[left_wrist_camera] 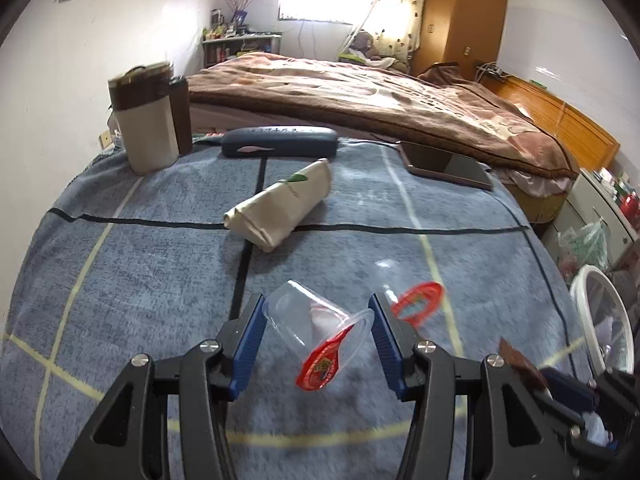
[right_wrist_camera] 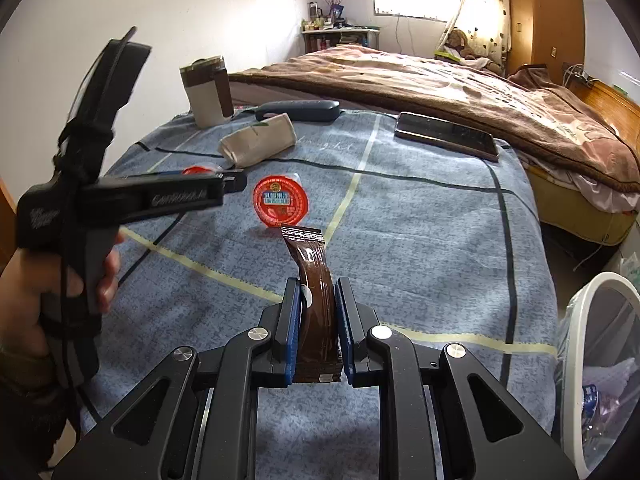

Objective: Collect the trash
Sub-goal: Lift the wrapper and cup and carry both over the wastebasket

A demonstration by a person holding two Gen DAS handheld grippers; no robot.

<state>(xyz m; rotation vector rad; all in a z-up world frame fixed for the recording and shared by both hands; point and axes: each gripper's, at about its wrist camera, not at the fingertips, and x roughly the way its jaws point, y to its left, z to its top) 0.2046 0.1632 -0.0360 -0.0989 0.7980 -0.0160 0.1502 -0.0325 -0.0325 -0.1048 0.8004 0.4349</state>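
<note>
Blue checked blanket [left_wrist_camera: 120, 264] across the table, white bin [right_wrist_camera: 600, 292] at its right edge. Left gripper [left_wrist_camera: 316, 320] clamped on a clear plastic cup [left_wrist_camera: 316, 320] with a red peeled lid, lifted above the blanket; second red-lidded cup [right_wrist_camera: 281, 204] lying beyond. Right gripper [right_wrist_camera: 318, 292] clenched on a brown wrapper [right_wrist_camera: 312, 264].

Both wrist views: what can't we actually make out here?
- Second clear cup, left wrist view: motion-blurred; only its red-rimmed lid reads.
- Held clear cup in the left gripper: lid print too small to read.
- White bin, right wrist view: cut off by the frame edge; contents unclear.
- Brown sachet in the right gripper: bottom end hidden behind the jaws.
- Left gripper's fingertips, right wrist view: hidden behind its own body.
</note>
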